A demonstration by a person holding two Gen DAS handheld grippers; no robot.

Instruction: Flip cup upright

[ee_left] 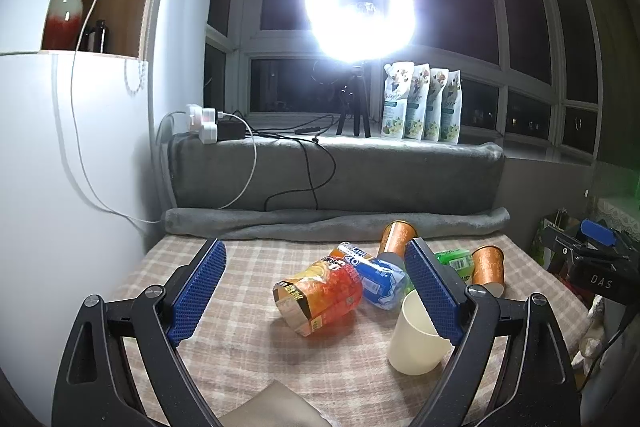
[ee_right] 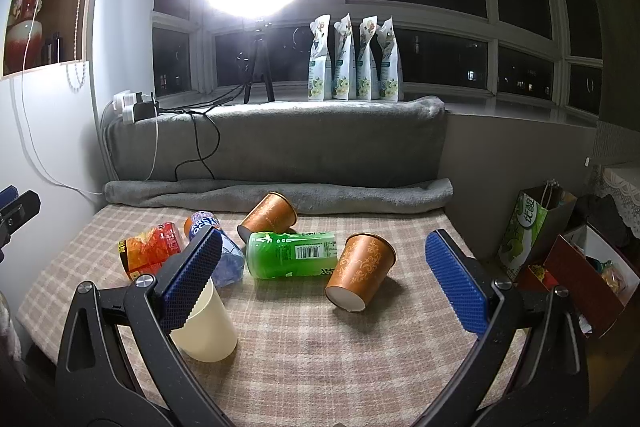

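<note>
Both tongs hang spread wide above the checked bench (ee_right: 312, 347), the left tongs (ee_left: 316, 291) with blue pads parted and gripping nothing, the right tongs (ee_right: 324, 283) likewise agape and empty, each tilted down toward the bench from its near edge.

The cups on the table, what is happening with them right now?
A person holds two tongs over a checked table to set cups upright. Both tongs are open and hold nothing. The cream cup stands upright beside the right tongs. Two brown cups lie on their sides: the near one lies between the right tongs' fingers, the far one behind a green bottle. The left tongs hang over an orange bottle.
</note>
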